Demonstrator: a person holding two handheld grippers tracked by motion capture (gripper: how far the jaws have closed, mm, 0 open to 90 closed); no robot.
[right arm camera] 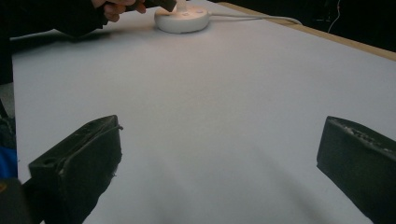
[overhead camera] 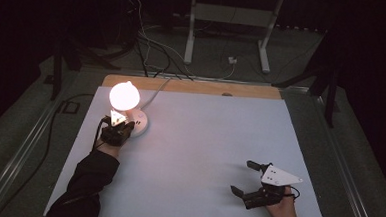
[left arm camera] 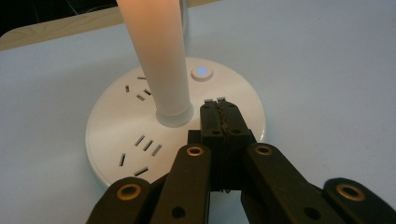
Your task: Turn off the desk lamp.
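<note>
My left gripper (left arm camera: pixel 220 100) has its jaws pressed together with nothing between them, tips resting over the round white lamp base (left arm camera: pixel 116 135) just beside the glowing stem (left arm camera: pixel 159 60). No writing reads on the base (just socket slots and a small blue-lit button (left arm camera: pixel 201 72) beyond the tips). My right gripper (overhead camera: pixel 249 181) sits spread wide over bare tabletop (overhead camera: pixel 204 134), well apart from the lamp.

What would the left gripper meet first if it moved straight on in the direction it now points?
Probably the lamp's round white base: the shut left gripper points down at its top, just short of the lit button and beside the stem. Whether the tips already touch the base is unclear.
</note>
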